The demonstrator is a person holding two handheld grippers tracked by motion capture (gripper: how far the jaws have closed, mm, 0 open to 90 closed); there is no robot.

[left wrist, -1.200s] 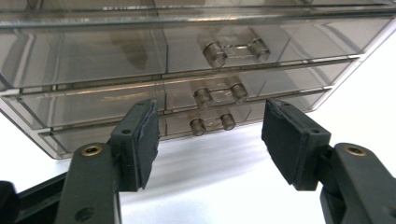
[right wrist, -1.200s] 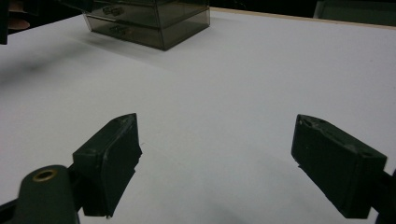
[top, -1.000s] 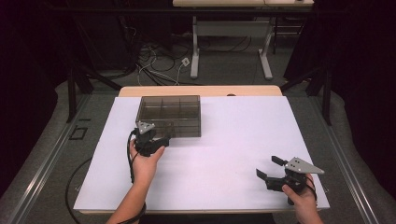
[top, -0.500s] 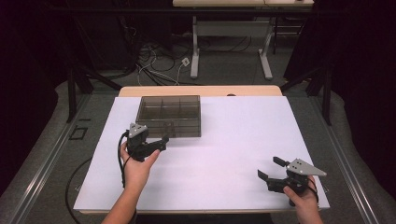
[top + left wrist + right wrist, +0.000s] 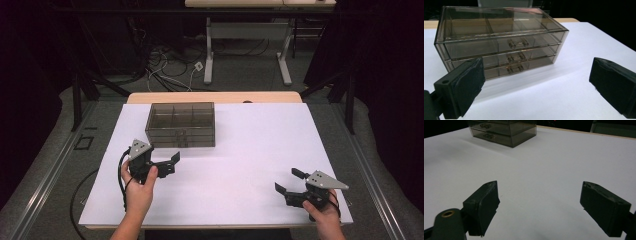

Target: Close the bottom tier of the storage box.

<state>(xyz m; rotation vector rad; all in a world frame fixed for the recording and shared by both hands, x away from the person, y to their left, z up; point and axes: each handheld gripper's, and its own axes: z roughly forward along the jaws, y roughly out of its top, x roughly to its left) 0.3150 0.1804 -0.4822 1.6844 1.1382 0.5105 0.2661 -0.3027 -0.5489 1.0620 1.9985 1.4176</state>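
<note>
Smoked-plastic drawer box (image 5: 180, 124) sits on the white desk (image 5: 250, 150), toward its far left. High view: top tray divided into compartments. Left gripper view: three stacked drawers, all shut, each with a small handle (image 5: 518, 43). Left gripper (image 5: 167, 163) near the box front, clear of it, fingers spread, nothing between. Right gripper (image 5: 287, 181) at the near right corner, well apart, fingers spread. Versus 1.0 s ago: left gripper has drawn back from the box; right unchanged.
</note>
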